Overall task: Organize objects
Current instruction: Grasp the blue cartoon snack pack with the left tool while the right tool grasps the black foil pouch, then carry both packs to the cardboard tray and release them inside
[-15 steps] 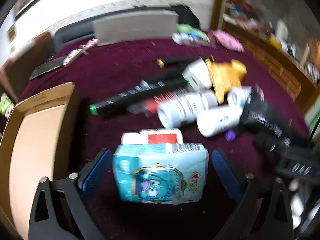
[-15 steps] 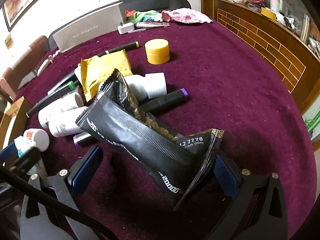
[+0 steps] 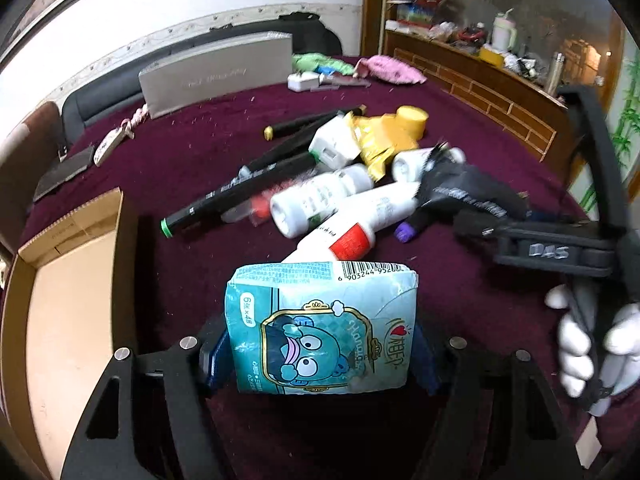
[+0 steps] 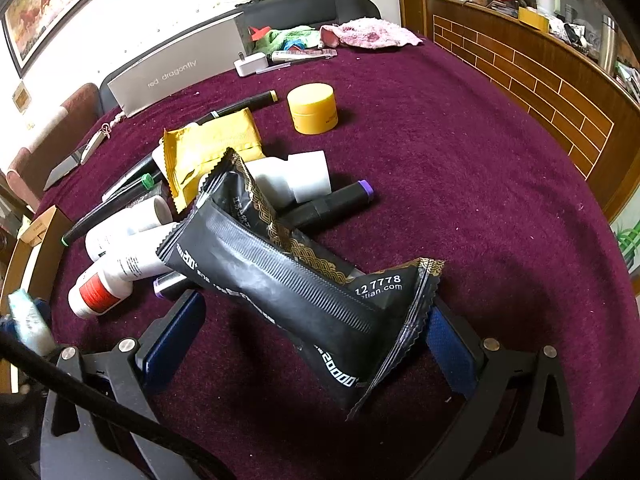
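gripping the teal tissue pack (image 3: 320, 332), your left gripper (image 3: 320, 354) has both pads pressed on its sides, just right of the cardboard box (image 3: 72, 300). your right gripper (image 4: 316, 320) sits half-closed around the black snack pouch (image 4: 288, 264), farther right of the box, over the bottle pile (image 4: 120, 256).

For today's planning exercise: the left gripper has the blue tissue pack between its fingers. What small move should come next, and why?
Probably carry the tissue pack leftward toward the open cardboard box. The left gripper looks shut on the pack, and the box sits just to its left, so a short sideways move would bring it over the opening.
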{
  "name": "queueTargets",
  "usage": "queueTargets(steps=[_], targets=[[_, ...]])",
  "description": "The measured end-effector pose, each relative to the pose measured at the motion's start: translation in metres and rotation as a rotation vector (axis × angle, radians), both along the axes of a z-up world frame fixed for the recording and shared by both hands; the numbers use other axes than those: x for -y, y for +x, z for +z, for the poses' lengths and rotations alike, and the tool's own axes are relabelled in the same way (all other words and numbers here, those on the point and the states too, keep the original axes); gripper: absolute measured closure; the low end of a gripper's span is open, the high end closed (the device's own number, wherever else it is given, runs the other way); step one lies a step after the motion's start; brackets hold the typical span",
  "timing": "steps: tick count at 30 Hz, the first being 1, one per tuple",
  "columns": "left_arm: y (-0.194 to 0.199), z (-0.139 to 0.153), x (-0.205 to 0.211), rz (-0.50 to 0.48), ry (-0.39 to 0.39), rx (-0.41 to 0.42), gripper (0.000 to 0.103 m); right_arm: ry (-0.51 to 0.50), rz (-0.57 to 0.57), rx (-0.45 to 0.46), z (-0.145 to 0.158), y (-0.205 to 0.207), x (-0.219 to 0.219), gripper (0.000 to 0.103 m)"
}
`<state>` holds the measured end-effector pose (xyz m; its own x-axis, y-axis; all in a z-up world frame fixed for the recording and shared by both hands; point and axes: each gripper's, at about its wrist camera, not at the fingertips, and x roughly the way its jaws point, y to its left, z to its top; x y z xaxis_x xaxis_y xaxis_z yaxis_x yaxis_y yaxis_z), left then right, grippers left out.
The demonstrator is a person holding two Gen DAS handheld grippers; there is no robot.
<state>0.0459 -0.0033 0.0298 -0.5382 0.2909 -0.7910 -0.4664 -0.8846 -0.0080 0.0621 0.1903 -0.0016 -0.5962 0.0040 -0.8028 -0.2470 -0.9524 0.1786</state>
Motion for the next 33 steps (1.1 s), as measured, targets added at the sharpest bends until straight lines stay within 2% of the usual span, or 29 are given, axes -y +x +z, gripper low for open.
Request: queueTargets(steps=[4,8,10,14,17,19,22,24,25,29,30,31,33], targets=[[-0.011,-0.020,-0.001,0.051,-0.024,0.059,0.036,0.001,0.000,0.000,0.000,-0.001,0.000,0.000],[-0.007,-0.022,-0.003,0.070,-0.054,0.038,0.038,-0.002,-0.001,-0.003,-0.001,0.000,0.000,0.000],[-0.002,-0.016,0.005,0.085,0.002,0.034,0.038,-0.004,-0.001,-0.003,-0.001,0.000,0.000,0.000],[0.023,0.013,0.037,0.144,0.184,0.004,0.038,-0.004,-0.012,-0.009,-0.001,0.001,0.000,0.000],[0.043,0.038,0.069,0.201,0.278,-0.057,0.038,0.000,-0.014,-0.006,-0.002,0.001,0.000,0.000],[0.050,0.048,0.084,0.227,0.314,-0.073,0.038,0.002,-0.013,-0.005,-0.002,0.001,0.001,0.000],[0.056,0.064,0.105,0.253,0.356,-0.095,0.038,-0.002,0.009,0.014,-0.001,0.002,0.000,0.001],[0.066,0.073,0.116,0.249,0.376,-0.127,0.038,-0.030,0.014,0.023,0.006,0.010,-0.007,0.010],[0.071,0.075,0.121,0.249,0.380,-0.142,0.038,-0.040,0.005,0.017,0.012,0.014,-0.011,0.010],[0.075,0.077,0.135,0.247,0.401,-0.157,0.038,-0.024,-0.029,-0.119,0.058,0.042,-0.021,0.009],[0.076,0.077,0.139,0.249,0.405,-0.158,0.038,-0.003,-0.023,-0.174,0.069,0.048,-0.018,0.004],[0.076,0.076,0.142,0.252,0.405,-0.160,0.038,0.007,-0.007,-0.193,0.070,0.048,-0.015,0.000],[0.075,0.074,0.148,0.258,0.396,-0.162,0.038,0.080,0.055,-0.133,0.066,0.035,-0.005,0.000]])
